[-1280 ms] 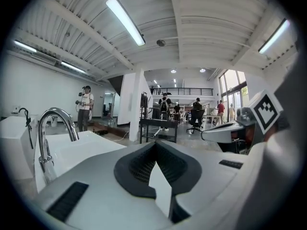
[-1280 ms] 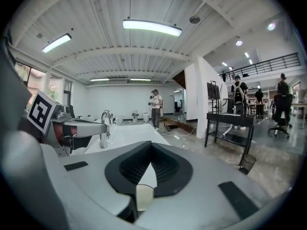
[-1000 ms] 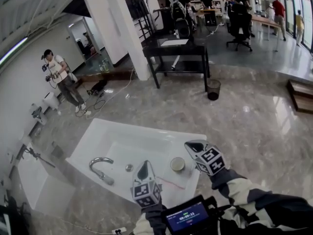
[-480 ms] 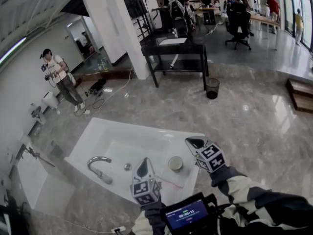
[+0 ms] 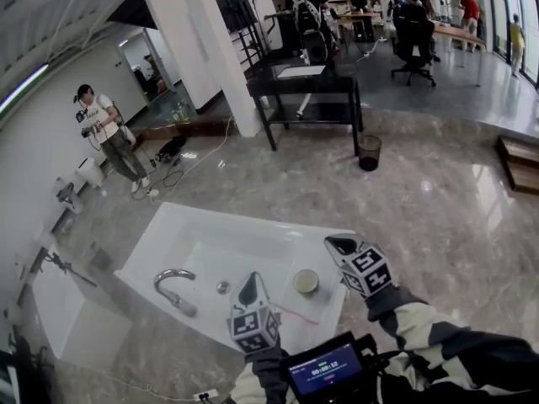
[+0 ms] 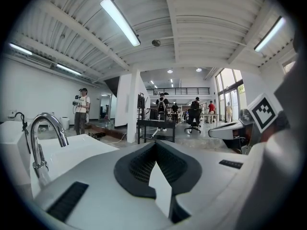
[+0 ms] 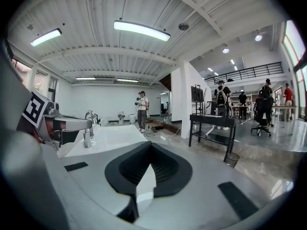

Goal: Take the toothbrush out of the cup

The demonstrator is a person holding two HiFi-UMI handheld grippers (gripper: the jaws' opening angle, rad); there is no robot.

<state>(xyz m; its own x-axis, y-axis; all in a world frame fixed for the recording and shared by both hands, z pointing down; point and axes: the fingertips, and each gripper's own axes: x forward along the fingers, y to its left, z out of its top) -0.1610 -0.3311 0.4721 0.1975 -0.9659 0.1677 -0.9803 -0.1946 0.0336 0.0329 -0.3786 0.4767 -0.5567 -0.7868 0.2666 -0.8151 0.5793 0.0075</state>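
A round cup (image 5: 306,282) stands on the near right ledge of the white sink (image 5: 194,236). Nothing shows sticking out of it. A thin pinkish toothbrush (image 5: 292,315) lies flat on the ledge just in front of the cup. My left gripper (image 5: 248,283) hovers over the sink's near edge, left of the cup, shut and empty; in the left gripper view (image 6: 156,146) its jaws meet with nothing between. My right gripper (image 5: 338,244) hangs just right of the cup, also shut and empty, as the right gripper view (image 7: 150,146) shows.
A chrome faucet (image 5: 173,288) and a drain (image 5: 222,287) sit in the basin left of my grippers. Polished stone floor surrounds the sink. Farther off stand a black table (image 5: 305,87), a bin (image 5: 368,152) and a person (image 5: 108,138) at the left.
My right gripper has drifted slightly to the right of the cup. The left gripper, cup and toothbrush have kept their places.
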